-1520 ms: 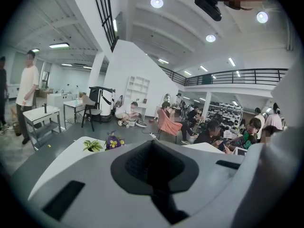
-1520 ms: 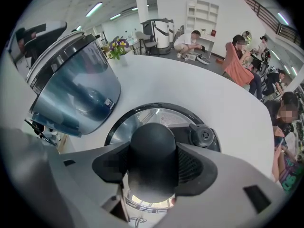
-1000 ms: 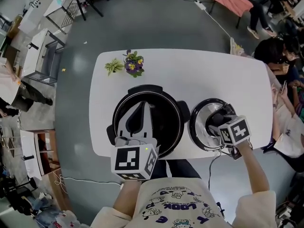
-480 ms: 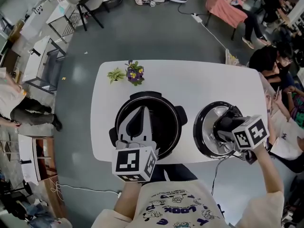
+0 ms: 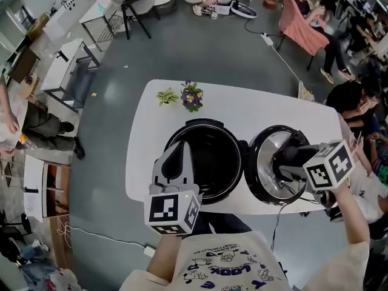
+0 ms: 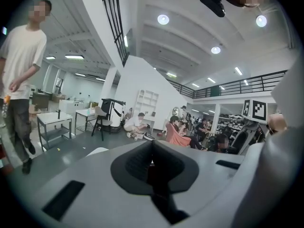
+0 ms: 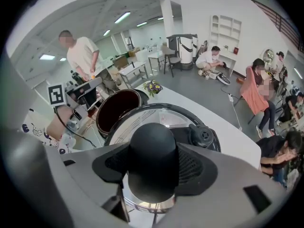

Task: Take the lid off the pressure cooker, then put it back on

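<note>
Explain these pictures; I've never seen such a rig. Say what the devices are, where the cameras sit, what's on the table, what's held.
No robot here: a person holds hand-operated tongs in each hand. One picture comes from a head camera looking down; the others come from cameras on the tongs. On the white table stand an open black round pressure cooker and small potted flowers. The right tongs grip the round steel lid by its black knob, beside the cooker. The left tongs are shut and empty.
</note>
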`<state>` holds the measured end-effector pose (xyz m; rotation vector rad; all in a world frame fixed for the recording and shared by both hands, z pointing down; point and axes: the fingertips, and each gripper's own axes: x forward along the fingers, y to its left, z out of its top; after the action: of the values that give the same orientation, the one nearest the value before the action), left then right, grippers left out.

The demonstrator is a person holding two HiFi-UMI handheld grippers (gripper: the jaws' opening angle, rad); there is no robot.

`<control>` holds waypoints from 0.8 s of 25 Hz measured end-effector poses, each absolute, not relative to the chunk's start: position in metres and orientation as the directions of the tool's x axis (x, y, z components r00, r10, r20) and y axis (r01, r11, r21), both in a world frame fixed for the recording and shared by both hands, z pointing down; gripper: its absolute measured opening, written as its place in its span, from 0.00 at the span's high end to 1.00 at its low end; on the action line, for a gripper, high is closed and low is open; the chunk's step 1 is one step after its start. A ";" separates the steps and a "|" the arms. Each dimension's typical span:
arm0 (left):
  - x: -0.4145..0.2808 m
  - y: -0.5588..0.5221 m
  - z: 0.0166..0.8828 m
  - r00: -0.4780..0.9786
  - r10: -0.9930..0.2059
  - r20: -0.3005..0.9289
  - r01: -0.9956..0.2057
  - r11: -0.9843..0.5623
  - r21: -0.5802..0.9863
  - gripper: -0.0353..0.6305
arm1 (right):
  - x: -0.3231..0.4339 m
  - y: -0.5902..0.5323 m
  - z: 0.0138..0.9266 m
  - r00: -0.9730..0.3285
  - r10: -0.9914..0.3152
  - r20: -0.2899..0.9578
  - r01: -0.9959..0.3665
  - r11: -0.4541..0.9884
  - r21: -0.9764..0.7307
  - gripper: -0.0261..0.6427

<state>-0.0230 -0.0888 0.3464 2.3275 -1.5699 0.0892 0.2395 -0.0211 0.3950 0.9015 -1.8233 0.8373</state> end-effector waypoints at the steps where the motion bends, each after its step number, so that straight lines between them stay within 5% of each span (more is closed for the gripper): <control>1: -0.030 -0.087 0.346 0.379 -0.895 0.234 -0.915 -0.326 0.237 0.93 | 0.231 -0.023 0.393 -0.328 -0.229 0.917 -0.837 0.521 -0.169 0.52; 20: -0.177 -0.036 0.352 0.081 -0.970 0.231 -0.969 -0.022 0.245 0.93 | 0.047 -0.051 0.389 -0.405 -0.101 0.909 -0.570 0.805 -0.164 0.52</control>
<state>-0.1774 -0.0356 0.3519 2.0303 -1.9256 -0.0009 0.0470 -0.0514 0.3888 0.5024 -1.9433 0.5613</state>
